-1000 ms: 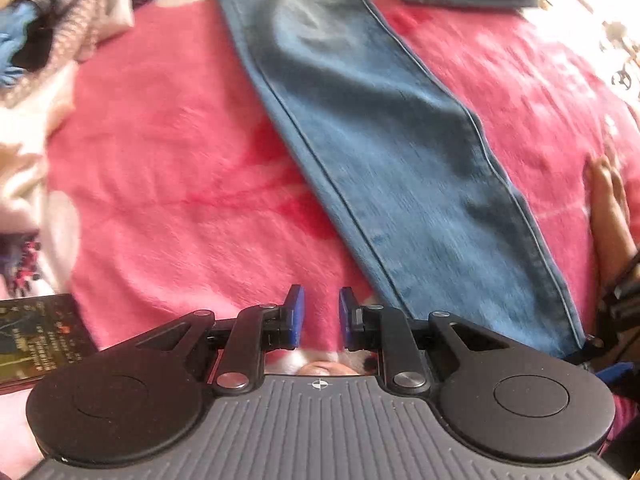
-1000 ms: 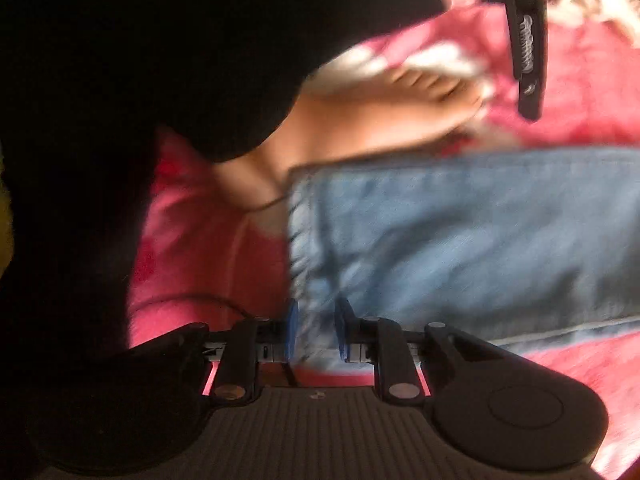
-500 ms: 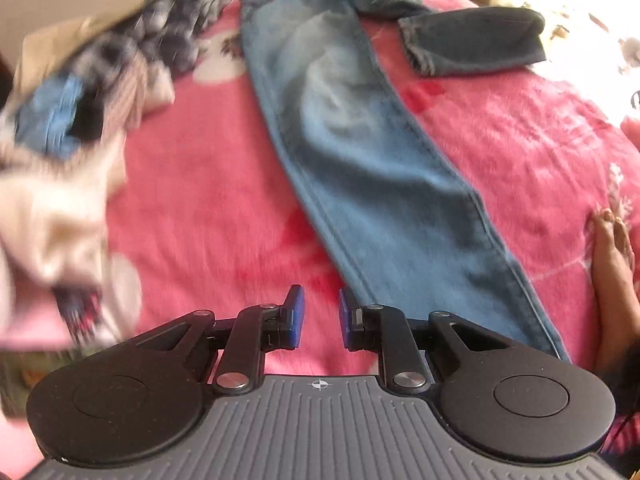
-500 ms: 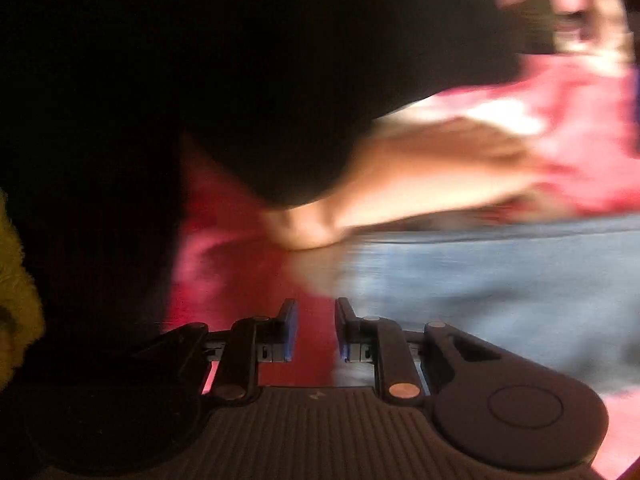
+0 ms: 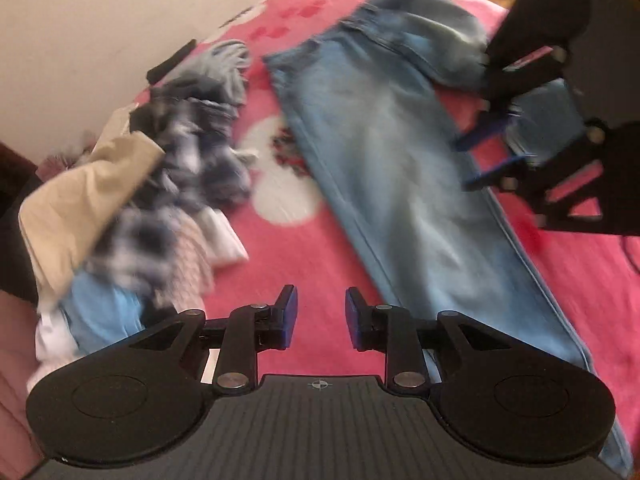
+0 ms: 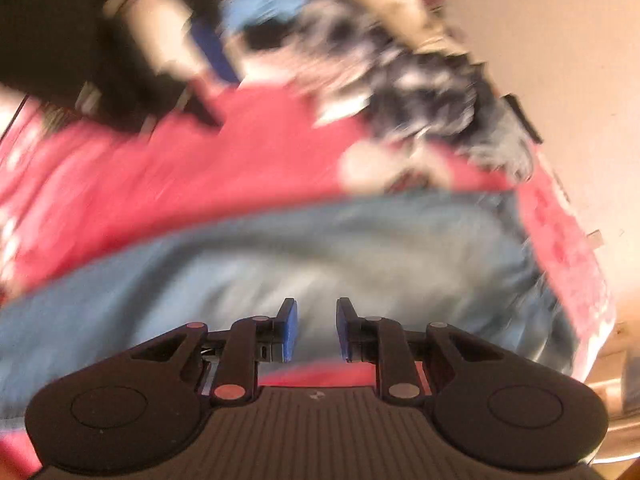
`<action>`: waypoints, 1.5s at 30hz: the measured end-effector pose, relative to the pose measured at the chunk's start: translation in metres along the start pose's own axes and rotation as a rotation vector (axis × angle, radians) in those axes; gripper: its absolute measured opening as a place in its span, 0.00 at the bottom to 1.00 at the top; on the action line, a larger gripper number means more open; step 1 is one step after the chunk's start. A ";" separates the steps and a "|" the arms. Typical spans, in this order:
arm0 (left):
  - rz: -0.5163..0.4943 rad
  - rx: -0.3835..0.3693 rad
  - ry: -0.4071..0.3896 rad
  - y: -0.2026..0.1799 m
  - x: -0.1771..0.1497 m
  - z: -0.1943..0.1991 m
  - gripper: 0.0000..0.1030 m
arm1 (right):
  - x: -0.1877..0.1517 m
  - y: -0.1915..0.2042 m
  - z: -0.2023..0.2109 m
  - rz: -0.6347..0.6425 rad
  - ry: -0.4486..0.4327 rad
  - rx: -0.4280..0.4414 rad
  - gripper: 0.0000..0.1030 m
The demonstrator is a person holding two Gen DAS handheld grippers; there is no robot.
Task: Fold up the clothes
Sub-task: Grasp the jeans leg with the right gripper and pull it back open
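Left wrist view: my left claw (image 5: 318,316) hangs apart, empty, over the blanket (image 5: 312,248) beside the jeans (image 5: 404,184). My right claw (image 6: 312,330), also apart and empty, hovers over the jeans' far end. Risk: heavy denim may slide from a shallow pinch. A clothes pile (image 5: 132,184) lies alongside, near a pale wall (image 5: 100,8).

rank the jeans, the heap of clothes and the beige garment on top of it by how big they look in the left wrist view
1. jeans
2. heap of clothes, close behind; blur and its nearness to the camera make this unsure
3. beige garment, clearly smallest, being only part of the heap
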State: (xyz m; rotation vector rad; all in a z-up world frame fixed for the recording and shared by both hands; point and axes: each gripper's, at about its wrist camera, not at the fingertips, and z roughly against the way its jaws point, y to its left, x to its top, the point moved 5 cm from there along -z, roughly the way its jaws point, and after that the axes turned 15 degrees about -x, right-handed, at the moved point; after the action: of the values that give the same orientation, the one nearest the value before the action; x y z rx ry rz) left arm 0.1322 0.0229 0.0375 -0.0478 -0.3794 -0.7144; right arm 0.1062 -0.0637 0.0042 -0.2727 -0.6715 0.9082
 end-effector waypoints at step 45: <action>0.202 -0.181 -0.105 -0.009 -0.102 -0.122 0.28 | -0.186 -0.009 -0.086 -1.109 0.239 0.387 0.02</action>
State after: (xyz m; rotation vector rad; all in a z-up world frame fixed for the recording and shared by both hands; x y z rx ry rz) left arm 0.0949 0.0595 -0.1128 -0.2919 -0.4036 -0.5461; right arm 0.0864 -0.2127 -0.1352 0.3294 -0.3168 -0.0781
